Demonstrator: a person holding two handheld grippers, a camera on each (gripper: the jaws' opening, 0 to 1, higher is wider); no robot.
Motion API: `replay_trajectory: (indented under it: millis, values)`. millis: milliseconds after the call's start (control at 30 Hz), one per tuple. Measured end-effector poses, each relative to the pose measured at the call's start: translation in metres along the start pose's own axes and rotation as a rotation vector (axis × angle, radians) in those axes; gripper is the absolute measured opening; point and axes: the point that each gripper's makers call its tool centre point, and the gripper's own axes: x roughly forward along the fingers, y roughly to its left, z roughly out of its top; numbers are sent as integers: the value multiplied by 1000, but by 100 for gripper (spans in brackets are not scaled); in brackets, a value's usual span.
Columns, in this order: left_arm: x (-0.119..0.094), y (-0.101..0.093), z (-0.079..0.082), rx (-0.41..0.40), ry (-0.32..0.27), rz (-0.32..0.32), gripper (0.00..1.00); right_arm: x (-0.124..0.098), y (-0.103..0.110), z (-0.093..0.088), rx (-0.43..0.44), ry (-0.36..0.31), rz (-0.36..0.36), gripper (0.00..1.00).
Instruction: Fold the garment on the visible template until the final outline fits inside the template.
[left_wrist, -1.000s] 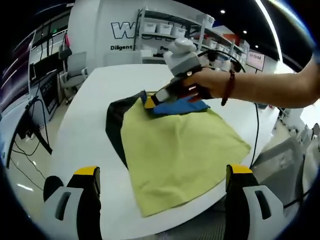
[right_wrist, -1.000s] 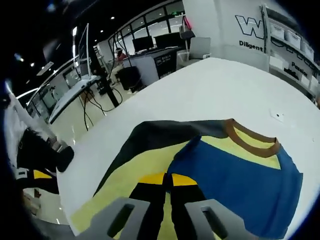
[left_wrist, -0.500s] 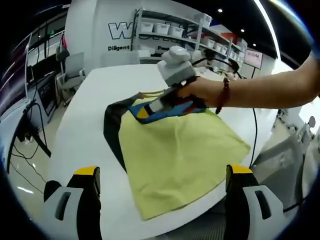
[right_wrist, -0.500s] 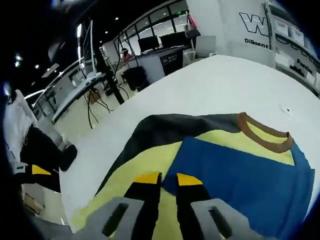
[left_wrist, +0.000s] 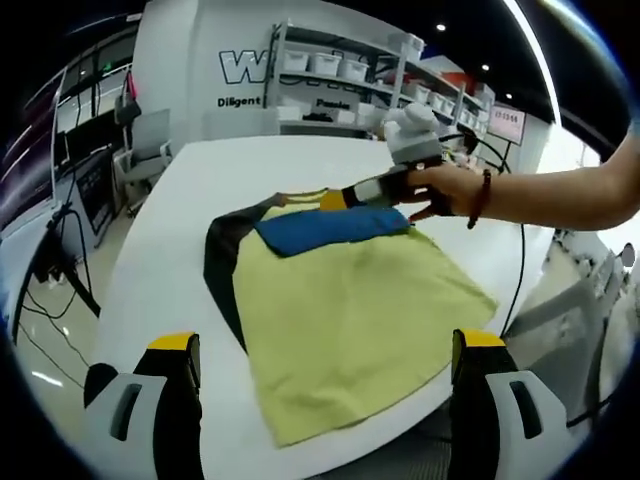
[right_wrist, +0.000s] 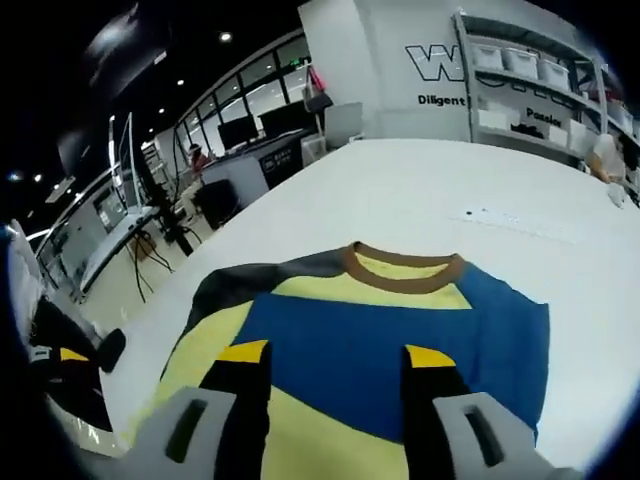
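Now that the right gripper (right_wrist: 335, 360) has released the garment (left_wrist: 340, 300) at the table's (left_wrist: 180, 220) far edge, both grippers stand wide open and empty; further folding remains.

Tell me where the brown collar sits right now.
In the right gripper view the brown collar lies at the garment's far edge on the white table, beyond the blue panel, ahead of the open right hand-held gripper.

The far white wall (left_wrist: 200, 70) carries a large outlined "W", cut off by shelving (left_wrist: 340, 75). Smaller dark lettering beneath reads "Diligent". Other signs are too blurred to read.
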Motion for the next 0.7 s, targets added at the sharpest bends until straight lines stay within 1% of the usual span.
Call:
replay_trajectory:
  millis: [67,100,167,267,333,467,567,700]
  values:
    - [3,-2,-1,10,9,-2,99,-7,-17,-5,6,15,-29,48]
    - [3,-2,-1,11,11,-2,99,-8,-19,-6,7,16,-32,47]
    - [3,-3,1,15,2,1,99,-14,-35,-11,2,26,-53,45]
    - [5,-3,2,13,4,-2,99,-20,-47,-15,-11,33,-71,45]
    - [5,-4,4,19,4,-4,99,-25,-60,-19,-30,47,-95,45]
    - [6,-3,3,15,8,-2,99,-33,-80,-29,2,57,-132,44]
    - [6,-3,2,17,12,-2,99,-40,-98,-42,15,78,-186,42]
    - [5,-6,3,15,-1,-14,99,-46,-110,-55,35,98,-203,40]
